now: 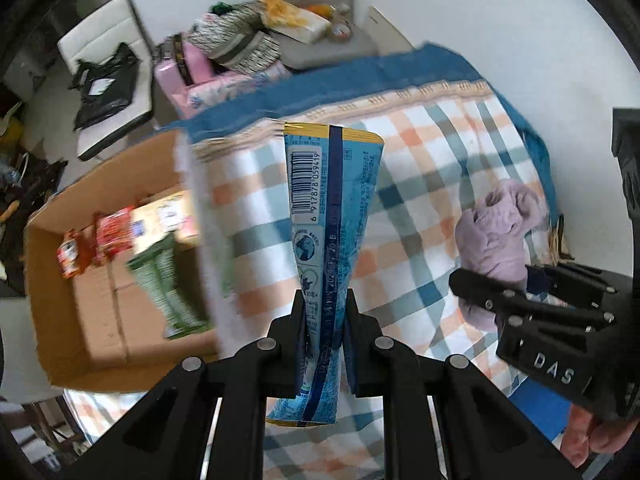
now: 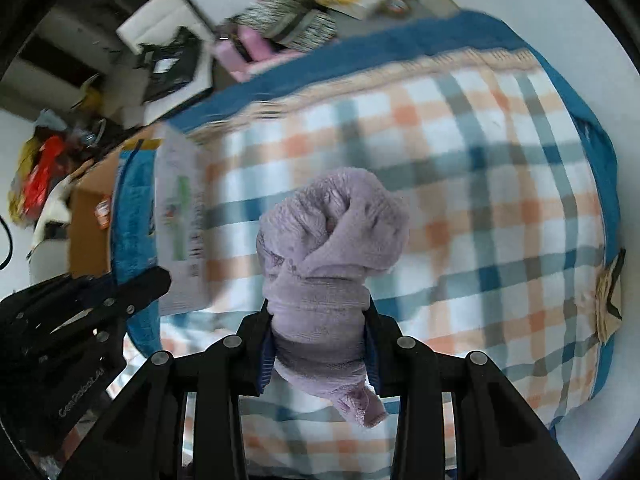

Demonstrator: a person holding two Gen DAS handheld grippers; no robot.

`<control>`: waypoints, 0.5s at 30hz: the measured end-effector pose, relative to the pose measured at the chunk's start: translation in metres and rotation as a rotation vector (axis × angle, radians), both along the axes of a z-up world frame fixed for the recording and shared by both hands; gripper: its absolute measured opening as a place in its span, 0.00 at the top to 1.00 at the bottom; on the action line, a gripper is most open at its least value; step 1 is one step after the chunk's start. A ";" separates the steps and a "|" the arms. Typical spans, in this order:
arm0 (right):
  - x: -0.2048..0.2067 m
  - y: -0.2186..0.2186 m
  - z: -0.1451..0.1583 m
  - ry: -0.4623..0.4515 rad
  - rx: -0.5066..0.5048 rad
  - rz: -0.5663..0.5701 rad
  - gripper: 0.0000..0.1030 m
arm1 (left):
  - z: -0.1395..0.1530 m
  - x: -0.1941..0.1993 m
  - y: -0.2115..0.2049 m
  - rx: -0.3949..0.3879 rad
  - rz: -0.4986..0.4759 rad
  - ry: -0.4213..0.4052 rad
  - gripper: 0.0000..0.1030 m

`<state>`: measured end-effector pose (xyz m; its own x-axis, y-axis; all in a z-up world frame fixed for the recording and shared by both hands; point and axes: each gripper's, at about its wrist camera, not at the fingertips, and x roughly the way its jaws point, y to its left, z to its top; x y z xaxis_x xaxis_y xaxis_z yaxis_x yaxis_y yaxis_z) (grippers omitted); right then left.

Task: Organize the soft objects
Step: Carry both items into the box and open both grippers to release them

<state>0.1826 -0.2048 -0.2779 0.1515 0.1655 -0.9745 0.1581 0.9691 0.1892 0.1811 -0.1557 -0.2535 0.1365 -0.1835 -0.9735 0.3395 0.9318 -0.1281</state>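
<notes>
- My left gripper [image 1: 324, 300] is clenching its jaws on a blue snack packet [image 1: 334, 216], holding it upright above the checked blanket [image 1: 420, 152].
- My right gripper [image 2: 318, 320] is grasping a rolled lilac towel [image 2: 332, 240] in its jaws, lifted over the same blanket.
- An open cardboard box [image 1: 100, 320] is sitting just beside the blanket on my left, with red packets [image 1: 114, 236] and a green packet [image 1: 168, 288] lying inside.
- A cluttered grey chair [image 1: 320, 40] is standing beyond the blanket's far edge.

Left gripper [image 1: 325, 320] jaws clamped; right gripper [image 2: 318, 332] likewise.
</notes>
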 end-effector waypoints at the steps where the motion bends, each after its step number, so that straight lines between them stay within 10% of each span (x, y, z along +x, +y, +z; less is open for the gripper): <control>1: 0.000 0.008 0.000 -0.008 0.006 0.012 0.63 | 0.006 0.001 0.015 -0.004 0.014 -0.009 0.87; 15: 0.030 0.244 0.023 -0.029 0.115 0.239 0.63 | 0.016 0.032 0.227 0.016 0.265 -0.002 0.87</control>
